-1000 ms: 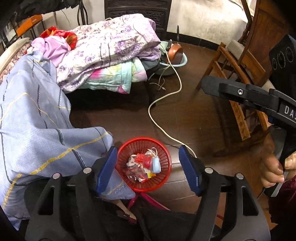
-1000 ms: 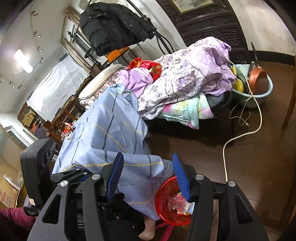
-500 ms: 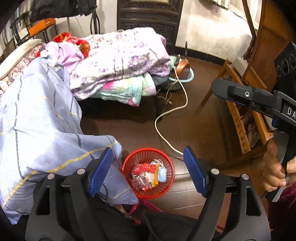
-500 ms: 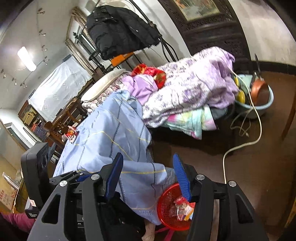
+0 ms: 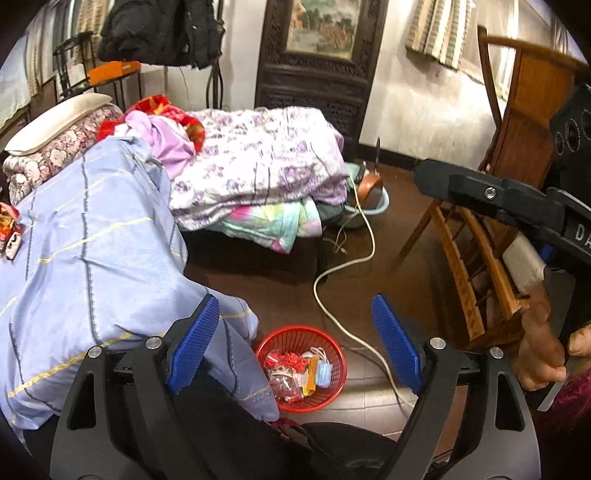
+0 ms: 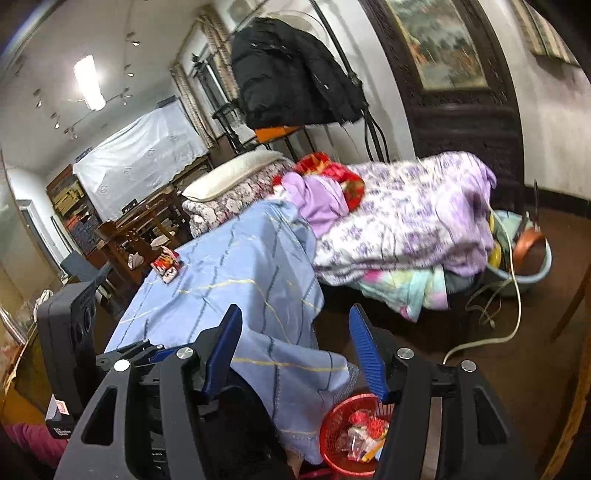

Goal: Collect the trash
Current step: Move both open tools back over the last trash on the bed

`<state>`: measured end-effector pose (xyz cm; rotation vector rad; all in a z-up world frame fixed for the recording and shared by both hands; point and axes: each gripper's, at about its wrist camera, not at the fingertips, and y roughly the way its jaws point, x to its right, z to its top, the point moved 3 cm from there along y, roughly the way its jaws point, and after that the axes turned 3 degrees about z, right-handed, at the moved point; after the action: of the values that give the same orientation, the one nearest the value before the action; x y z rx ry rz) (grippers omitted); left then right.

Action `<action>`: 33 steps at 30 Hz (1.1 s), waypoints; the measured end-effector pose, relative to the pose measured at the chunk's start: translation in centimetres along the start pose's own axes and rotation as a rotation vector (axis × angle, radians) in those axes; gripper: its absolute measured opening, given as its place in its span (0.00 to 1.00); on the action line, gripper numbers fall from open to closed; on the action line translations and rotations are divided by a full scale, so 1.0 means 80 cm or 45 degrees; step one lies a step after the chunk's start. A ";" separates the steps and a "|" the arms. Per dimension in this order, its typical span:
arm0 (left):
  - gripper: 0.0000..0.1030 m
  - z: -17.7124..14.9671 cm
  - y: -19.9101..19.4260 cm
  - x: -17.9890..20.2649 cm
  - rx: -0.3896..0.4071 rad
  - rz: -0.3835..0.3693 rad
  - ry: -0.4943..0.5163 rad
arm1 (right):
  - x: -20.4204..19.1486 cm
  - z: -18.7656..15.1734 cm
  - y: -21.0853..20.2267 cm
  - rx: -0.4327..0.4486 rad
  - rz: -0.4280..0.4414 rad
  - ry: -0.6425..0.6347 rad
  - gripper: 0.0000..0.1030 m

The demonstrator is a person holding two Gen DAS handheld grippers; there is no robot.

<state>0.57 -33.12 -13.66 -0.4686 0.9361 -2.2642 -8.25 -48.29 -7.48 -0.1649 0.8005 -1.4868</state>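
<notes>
Dim living room, dark brown tiled floor (image 5: 388,258), white walls, a carved dark wood panel with a framed painting (image 5: 321,27) at the back. A black padded coat (image 6: 291,74) hangs on a rack above an orange seat.

A worktop under a pale blue cloth (image 5: 92,240) with thin yellow and grey lines takes up the left; its loose corner hangs down right beside the basket. A small red-and-white packet (image 6: 168,264) lies on the cloth near the far edge.

Beyond it, heaped bedding: a purple floral quilt (image 5: 266,158), a pastel tie-dye layer beneath, a lilac garment and a red one on top, a cream pillow behind.

A white cable (image 5: 332,273) snakes across the floor from a light blue basin (image 6: 532,273) holding a copper-coloured pan; the basin is half hidden by the quilt. A slatted wooden chair (image 5: 469,258) stands to the right.

The red mesh plastic basket (image 5: 301,367) sits on the floor, holding crumpled wrappers, a face mask and red scraps; individual items are hard to make out.

Left gripper (image 5: 299,343): jaws have just been opening, now wide, nothing between the ribbed blue pads. Right gripper (image 6: 295,354): jaws have just been opening, moderately apart, empty. A hand (image 5: 539,350) holds the right gripper's handle, partly cut off at the frame edge.
</notes>
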 end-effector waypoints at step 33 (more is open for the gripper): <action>0.92 -0.043 -0.250 -0.127 0.565 0.052 -0.206 | -0.318 0.063 -0.118 0.290 0.093 -0.397 0.71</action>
<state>-2.20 -13.67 -2.28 -0.4185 0.3421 -2.2678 -10.18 -27.87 10.99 -0.1882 0.3802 -1.4276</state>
